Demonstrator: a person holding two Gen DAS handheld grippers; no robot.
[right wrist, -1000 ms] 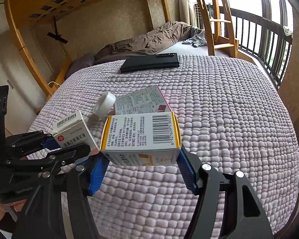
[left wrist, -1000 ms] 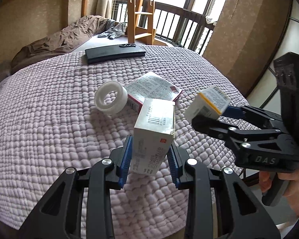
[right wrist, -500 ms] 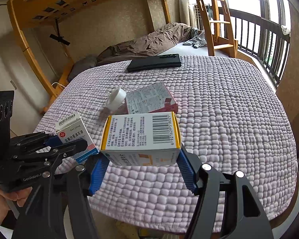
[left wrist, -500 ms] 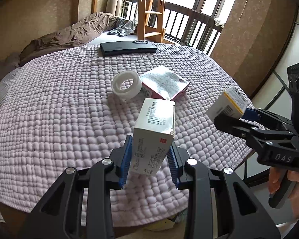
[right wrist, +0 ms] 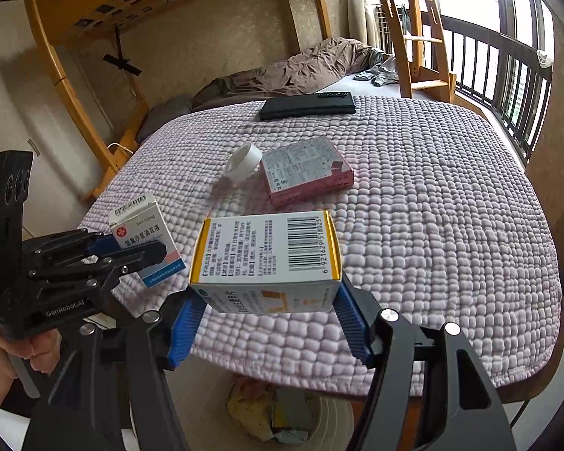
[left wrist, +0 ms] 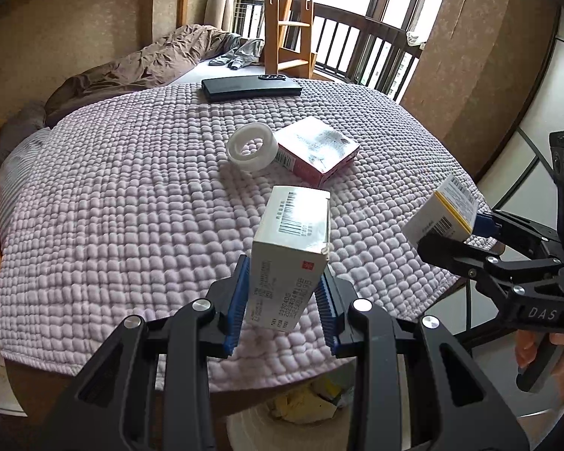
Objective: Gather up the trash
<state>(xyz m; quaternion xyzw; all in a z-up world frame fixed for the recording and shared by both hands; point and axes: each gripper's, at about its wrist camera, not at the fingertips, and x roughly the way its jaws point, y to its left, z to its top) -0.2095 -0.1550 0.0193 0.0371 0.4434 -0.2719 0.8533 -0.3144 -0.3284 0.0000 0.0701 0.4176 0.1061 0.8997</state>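
so both tools are loaded: the left gripper point(left wrist: 282, 297) clamps a white box point(left wrist: 289, 255), the right gripper point(right wrist: 270, 323) a yellow-edged box point(right wrist: 267, 259), both hanging over the bin point(right wrist: 274, 413) by the table edge. unreleased; a pink box point(left wrist: 316, 148) and tape roll point(left wrist: 250, 146) remain on the quilted cover point(left wrist: 131, 206).

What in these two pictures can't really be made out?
- Bin below the table edge: cut off by the bottom edge and the left gripper in the left wrist view; its contents are unclear.
- Pink box: print too small in both views.
- White box: its lower end is hidden between the gripper's pads.
- Yellow-edged box: front face foreshortened in the right gripper.
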